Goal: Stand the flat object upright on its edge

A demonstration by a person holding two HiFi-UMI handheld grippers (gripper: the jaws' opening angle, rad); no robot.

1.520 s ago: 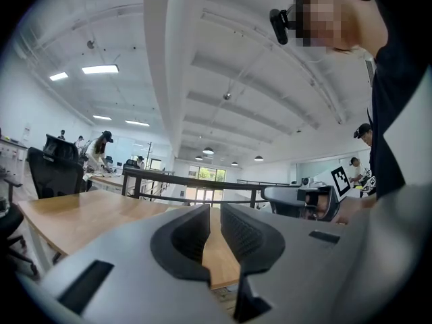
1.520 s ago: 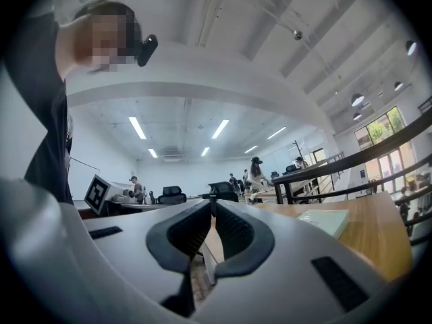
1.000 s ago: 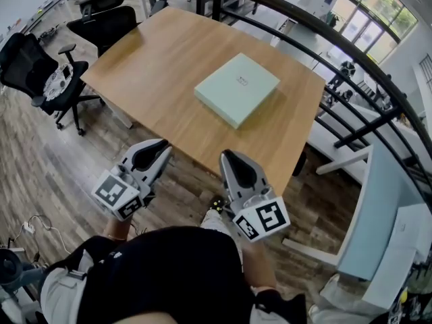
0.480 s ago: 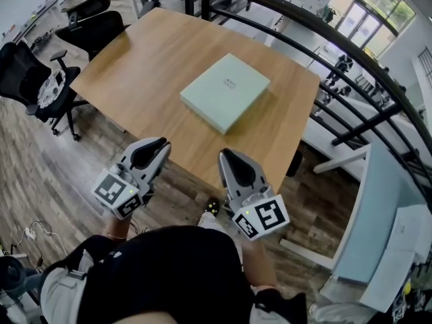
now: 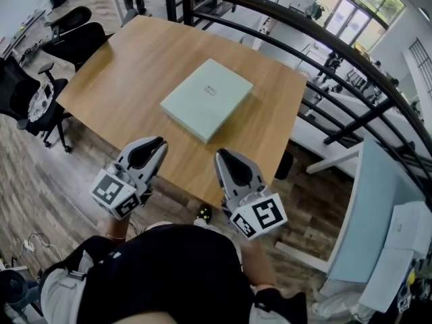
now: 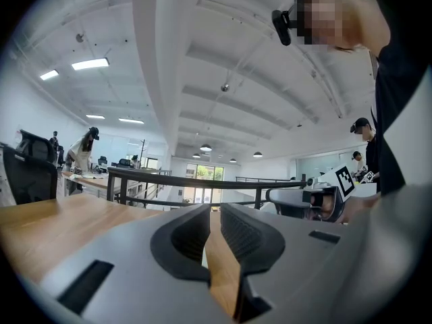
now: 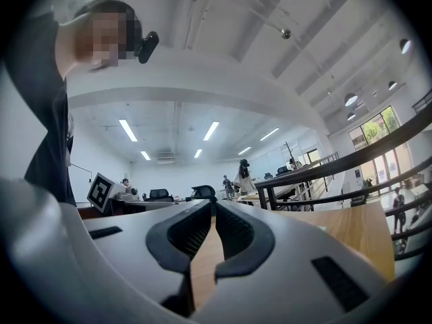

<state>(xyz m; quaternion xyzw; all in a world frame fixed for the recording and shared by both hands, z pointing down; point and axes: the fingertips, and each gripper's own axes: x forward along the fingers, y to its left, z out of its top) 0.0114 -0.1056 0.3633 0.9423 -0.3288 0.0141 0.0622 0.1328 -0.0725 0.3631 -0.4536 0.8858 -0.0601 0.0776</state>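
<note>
Claws (image 5: 160, 143) (image 5: 220, 156) closed; box (image 5: 206, 100) flat on table (image 5: 115, 59)

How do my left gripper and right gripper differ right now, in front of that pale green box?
In the head view, the left gripper slants rightward toward the pale green box, while the right gripper slants leftward toward it. The left gripper's marker cube shows at its lower left, the right gripper's at its lower right. Both are shut on nothing and sit at the wooden table's near edge, short of the flat-lying box.
</note>
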